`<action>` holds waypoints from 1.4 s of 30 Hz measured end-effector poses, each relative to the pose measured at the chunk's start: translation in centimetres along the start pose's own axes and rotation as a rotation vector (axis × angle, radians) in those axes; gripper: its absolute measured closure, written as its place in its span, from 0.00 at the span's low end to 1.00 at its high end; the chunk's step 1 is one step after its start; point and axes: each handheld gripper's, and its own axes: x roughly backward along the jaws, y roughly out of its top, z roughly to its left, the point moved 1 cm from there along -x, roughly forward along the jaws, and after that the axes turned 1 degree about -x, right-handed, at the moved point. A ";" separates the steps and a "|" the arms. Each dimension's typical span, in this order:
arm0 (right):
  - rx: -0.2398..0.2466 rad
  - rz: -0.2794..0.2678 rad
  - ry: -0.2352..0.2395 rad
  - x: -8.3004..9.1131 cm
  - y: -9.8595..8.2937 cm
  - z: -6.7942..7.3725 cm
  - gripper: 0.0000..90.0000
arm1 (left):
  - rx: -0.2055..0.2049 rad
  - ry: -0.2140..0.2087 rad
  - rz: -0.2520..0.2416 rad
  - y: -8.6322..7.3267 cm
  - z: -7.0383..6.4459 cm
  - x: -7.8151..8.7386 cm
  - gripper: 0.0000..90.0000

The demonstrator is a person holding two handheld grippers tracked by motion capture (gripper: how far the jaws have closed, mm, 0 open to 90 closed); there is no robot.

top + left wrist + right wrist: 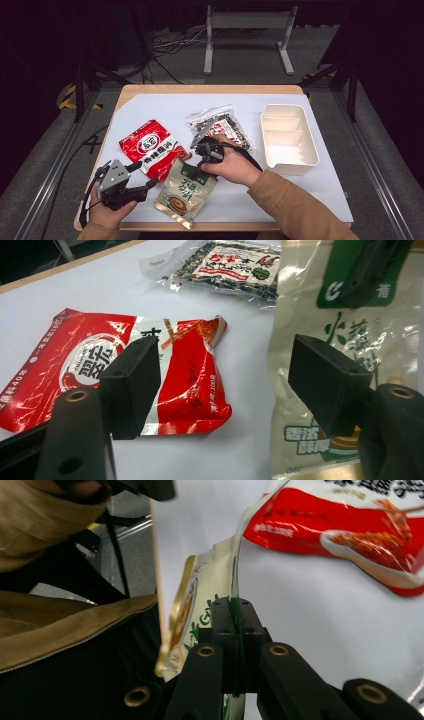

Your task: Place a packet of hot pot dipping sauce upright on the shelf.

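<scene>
Your right hand-held gripper (196, 172) is clamped on the top edge of the green and beige pouch (184, 192); in the right gripper view its two black jaws press flat together with the pouch's (192, 605) thin edge pinched between them, so it grips the pouch. The pouch lies at the near middle of the worktop (150, 107), its lower end close to the front edge, its upper end raised a little in your grip.

Your left hand-held gripper (131, 181) sits at the near left corner of the worktop, just beside the pouch; its jaws stand apart with nothing between them, and in the left gripper view the gap looks out over the red packet (60, 370) and the pouch (345, 340) on the other side.

The red packet (150, 147) lies flat to the left of the pouch, its near corner touching or just tucked against the pouch's top; behind your right hand the clear bag of dark snacks (222, 125) lies flat; the white divided tray (289, 137) stands at the right side, well apart from the pouch.
</scene>
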 end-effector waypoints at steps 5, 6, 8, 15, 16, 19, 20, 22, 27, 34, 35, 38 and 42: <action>0.017 -0.008 0.019 0.8 0.5 0.9 1.00 | 0.004 0.005 0.000 0.0 0.0 0.0 0.33; 0.020 -0.011 0.024 0.9 0.5 1.0 1.00 | 0.005 0.005 -0.001 0.0 0.0 0.0 0.33; 0.024 -0.022 0.036 1.4 0.6 1.4 1.00 | 0.006 0.006 0.001 0.0 0.0 0.0 0.33; 0.056 -0.029 0.014 3.2 0.8 2.5 1.00 | 0.010 0.014 -0.002 0.0 0.2 0.0 0.33; 0.061 -0.030 0.005 3.6 0.9 2.6 1.00 | 0.012 0.015 -0.004 0.0 0.2 0.0 0.33; 0.082 -0.036 -0.011 4.5 0.9 2.8 1.00 | 0.012 0.012 -0.001 0.0 0.3 -0.1 0.33; 0.082 -0.037 -0.023 4.9 0.9 2.9 1.00 | 0.013 0.012 -0.001 0.0 0.3 -0.1 0.33; 0.074 -0.044 -0.042 5.4 0.8 2.9 1.00 | 0.014 0.012 -0.003 0.0 0.3 -0.2 0.33; 0.084 -0.061 -0.069 7.0 0.6 2.6 1.00 | 0.009 0.016 -0.002 0.1 0.4 -0.3 0.33; 0.092 -0.087 -0.143 9.9 0.0 2.1 1.00 | 0.022 0.024 -0.001 0.0 0.6 -0.3 0.33; 0.092 -0.087 -0.143 9.9 0.0 2.1 1.00 | 0.027 0.024 0.000 0.0 0.7 -0.3 0.33; 0.083 -0.095 -0.165 10.9 -0.3 1.8 1.00 | 0.033 0.034 0.000 -0.1 0.9 -0.3 0.33; 0.074 -0.108 -0.192 12.3 -0.7 1.5 1.00 | 0.045 0.042 -0.001 -0.3 1.2 -0.3 0.33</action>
